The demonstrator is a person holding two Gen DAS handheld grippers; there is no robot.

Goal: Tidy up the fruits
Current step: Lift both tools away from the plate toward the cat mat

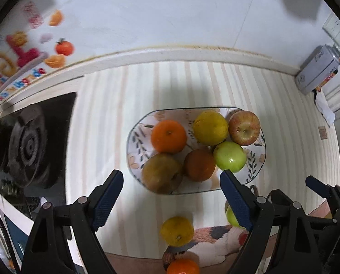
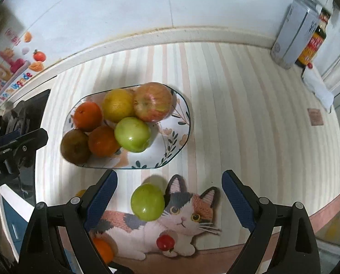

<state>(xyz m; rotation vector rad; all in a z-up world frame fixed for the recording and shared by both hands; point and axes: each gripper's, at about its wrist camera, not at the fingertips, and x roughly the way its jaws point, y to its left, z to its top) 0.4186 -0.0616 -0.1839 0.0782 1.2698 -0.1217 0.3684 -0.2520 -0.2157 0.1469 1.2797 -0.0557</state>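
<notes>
My oval ceramic plate with painted leaves and a dark rim (image 2: 181,123) sat on the striped mat covering the desk (image 2: 250,114), and it held six fruits crowded toward its left end: two oranges, the first (image 2: 88,116) at the back left and the second (image 2: 103,140) in front of it, one yellow citrus (image 2: 117,105), one red-streaked apple (image 2: 152,101), one glossy green apple (image 2: 132,134) and one brownish round fruit (image 2: 75,145) at the near left rim. They pressed against each other.

Off the plate I counted three loose fruits on the mat: a second green apple (image 2: 147,202) lying on the printed cat's back, a small yellow citrus (image 1: 176,230), and an orange at the mat's near edge (image 1: 183,266).

My left gripper (image 1: 171,195) hovered over the plate's near rim, its blue-padded fingers spread wide with nothing between them. My right gripper (image 2: 170,196) hung above the loose green apple, likewise spread apart and empty, the apple lying between the fingers in the right wrist view but untouched.
</notes>
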